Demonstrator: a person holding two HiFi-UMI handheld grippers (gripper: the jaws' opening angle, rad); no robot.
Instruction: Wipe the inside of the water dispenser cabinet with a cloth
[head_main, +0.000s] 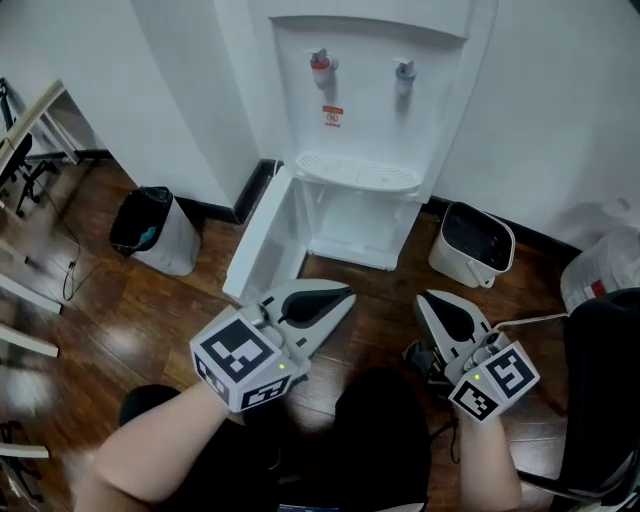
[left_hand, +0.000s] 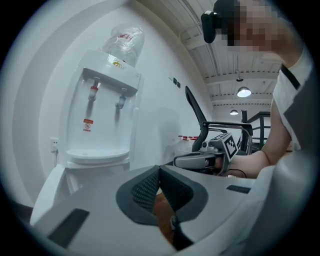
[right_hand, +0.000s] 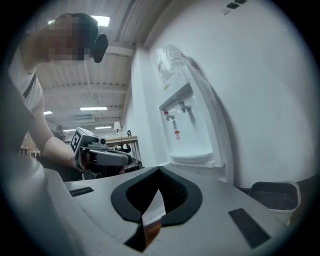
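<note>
label (head_main: 332, 116) on water dispenser (head_main: 375, 215) too small to read, jug (head_main: 603, 268), perhaps, cut by edge

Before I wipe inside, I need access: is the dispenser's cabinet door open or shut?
Open: the cabinet door stands swung out leftward, and the cabinet shows its white inside.

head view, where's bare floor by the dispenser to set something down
Bare wood floor lies in front of the black-lined bin, left of the open cabinet door, and there is a strip before the cabinet. The right is crowded: white bin, water jug, chair.
</note>
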